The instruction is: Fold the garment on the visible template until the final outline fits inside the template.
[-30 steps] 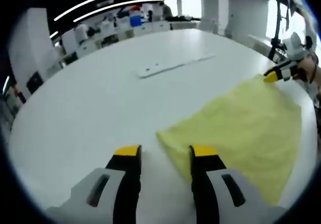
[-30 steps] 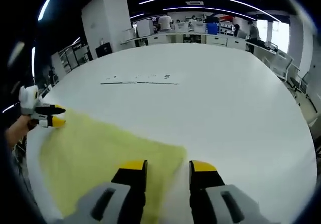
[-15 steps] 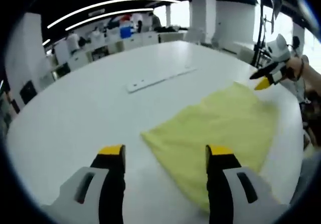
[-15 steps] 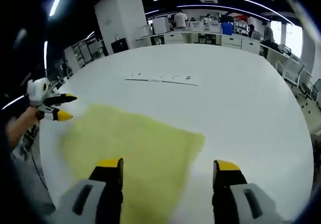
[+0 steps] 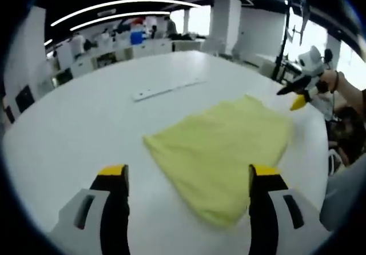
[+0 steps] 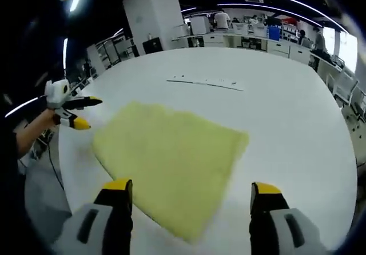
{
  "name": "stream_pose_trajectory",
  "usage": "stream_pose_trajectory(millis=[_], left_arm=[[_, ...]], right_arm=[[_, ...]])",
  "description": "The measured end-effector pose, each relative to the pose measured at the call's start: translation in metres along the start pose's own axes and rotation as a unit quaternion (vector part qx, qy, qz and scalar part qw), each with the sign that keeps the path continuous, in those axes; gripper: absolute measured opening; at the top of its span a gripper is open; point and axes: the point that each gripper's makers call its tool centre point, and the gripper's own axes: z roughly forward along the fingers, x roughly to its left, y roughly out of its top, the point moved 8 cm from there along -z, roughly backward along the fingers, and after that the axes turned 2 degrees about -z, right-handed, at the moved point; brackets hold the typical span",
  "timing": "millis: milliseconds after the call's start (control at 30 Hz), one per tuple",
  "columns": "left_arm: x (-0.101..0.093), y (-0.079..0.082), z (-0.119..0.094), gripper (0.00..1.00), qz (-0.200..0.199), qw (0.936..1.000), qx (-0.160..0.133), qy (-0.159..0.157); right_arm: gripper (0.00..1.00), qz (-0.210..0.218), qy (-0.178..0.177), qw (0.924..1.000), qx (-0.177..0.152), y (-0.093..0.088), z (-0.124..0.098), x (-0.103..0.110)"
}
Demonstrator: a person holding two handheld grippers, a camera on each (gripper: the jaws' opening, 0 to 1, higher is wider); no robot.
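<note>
The cloth ahead of the left gripper is showing plain pale yellow, with no pattern; ahead of the right gripper it is reading the same yellow. The table under it is looking plain white. Both grippers are showing black jaws with yellow tips and pale grey bodies. Beyond the cloth, the strip is looking white with a few small dark marks, which are showing as dots from the right gripper's side. Far off, a bin is showing blue, and the ceiling is looking black with white light lines.
</note>
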Motion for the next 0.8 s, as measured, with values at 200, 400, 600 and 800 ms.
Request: stream_pose_trajectory(millis=[200, 400, 600, 800], left_arm=[[-0.007, -0.014, -0.01, 0.88, 0.0, 1.0, 0.005, -0.001], [-0.014, -0.03, -0.017, 0.86, -0.012, 0.9999, 0.003, 0.001], [-0.02, -0.041, -0.023, 0.75, -0.022, 0.9996, -0.007, 0.017], [-0.024, -0.052, -0.025, 0.61, -0.029, 0.999, -0.005, 0.035]], right_arm=[[0.84, -0.015, -0.001, 0.9999, 0.008, -0.013, -0.005, 0.003], [0.82, -0.006, 0.008, 0.9999, 0.012, -0.034, -0.009, 0.009], [0.71, 0.004, 0.006, 1.0, 0.004, -0.045, -0.012, 0.005], [0.57, 0.015, 0.009, 0.9998, 0.008, -0.056, -0.011, 0.004]])
